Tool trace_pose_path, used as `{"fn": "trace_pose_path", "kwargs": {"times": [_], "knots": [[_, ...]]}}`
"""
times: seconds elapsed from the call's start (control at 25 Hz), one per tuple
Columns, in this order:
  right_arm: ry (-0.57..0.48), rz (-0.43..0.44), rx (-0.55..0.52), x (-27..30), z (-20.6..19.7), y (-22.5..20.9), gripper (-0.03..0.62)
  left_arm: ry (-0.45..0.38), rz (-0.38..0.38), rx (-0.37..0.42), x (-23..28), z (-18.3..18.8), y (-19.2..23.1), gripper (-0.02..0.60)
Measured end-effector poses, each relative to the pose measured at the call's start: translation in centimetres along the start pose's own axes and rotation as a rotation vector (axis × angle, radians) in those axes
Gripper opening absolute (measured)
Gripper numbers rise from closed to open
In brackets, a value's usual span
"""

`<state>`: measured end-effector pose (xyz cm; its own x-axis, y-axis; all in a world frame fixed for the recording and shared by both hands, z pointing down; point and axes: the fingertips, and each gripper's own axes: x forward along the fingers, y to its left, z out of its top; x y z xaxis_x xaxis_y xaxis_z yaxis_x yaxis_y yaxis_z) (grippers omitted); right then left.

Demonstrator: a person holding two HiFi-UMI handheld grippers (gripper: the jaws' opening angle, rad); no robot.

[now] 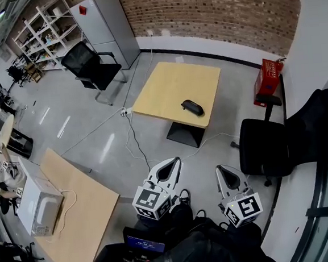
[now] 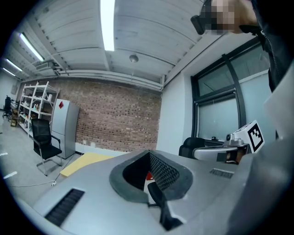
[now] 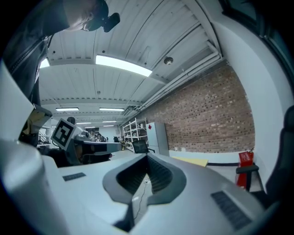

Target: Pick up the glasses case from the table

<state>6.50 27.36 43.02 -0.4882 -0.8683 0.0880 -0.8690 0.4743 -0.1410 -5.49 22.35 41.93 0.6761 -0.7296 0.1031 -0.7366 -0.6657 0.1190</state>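
Observation:
A black glasses case (image 1: 192,107) lies near the right front edge of a small light wooden table (image 1: 168,84), far ahead of me. Both grippers are held low and close to my body, well short of that table. My left gripper (image 1: 176,160) has its jaws together with nothing between them. My right gripper (image 1: 219,168) is likewise shut and empty. In the left gripper view the table (image 2: 87,161) shows as a yellow slab beyond the left gripper (image 2: 149,154). The right gripper view shows the right gripper (image 3: 148,157) and the table's edge (image 3: 190,160). Neither gripper view shows the case.
A black office chair (image 1: 265,147) stands right of the table, another (image 1: 92,65) at back left. A red box (image 1: 269,76) sits by the right wall. Cables (image 1: 131,137) trail across the floor. A second wooden table (image 1: 83,217) with a white appliance (image 1: 39,210) is at lower left.

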Motion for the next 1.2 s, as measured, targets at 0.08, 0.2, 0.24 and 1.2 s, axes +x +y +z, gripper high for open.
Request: {"fn": "trace_pose_path", "kwargs": {"times": [0.08, 0.2, 0.24, 1.2], "knots": [[0.006, -0.005, -0.003, 0.9, -0.1, -0.3, 0.003, -0.005, -0.005, -0.004, 0.8, 0.1, 1.0, -0.002], [0.013, -0.023, -0.015, 2.5, 0.2, -1.3, 0.003, -0.024, -0.019, -0.010, 2.3, 0.8, 2.5, -0.002], [0.013, -0.029, -0.019, 3.1, 0.5, -1.7, 0.003, -0.029, -0.024, -0.013, 2.9, 1.0, 2.9, -0.002], [0.062, -0.115, -0.026, 20.7, 1.9, -4.8, 0.003, -0.016, -0.094, -0.038, 11.7, 2.6, 18.4, -0.002]]}}
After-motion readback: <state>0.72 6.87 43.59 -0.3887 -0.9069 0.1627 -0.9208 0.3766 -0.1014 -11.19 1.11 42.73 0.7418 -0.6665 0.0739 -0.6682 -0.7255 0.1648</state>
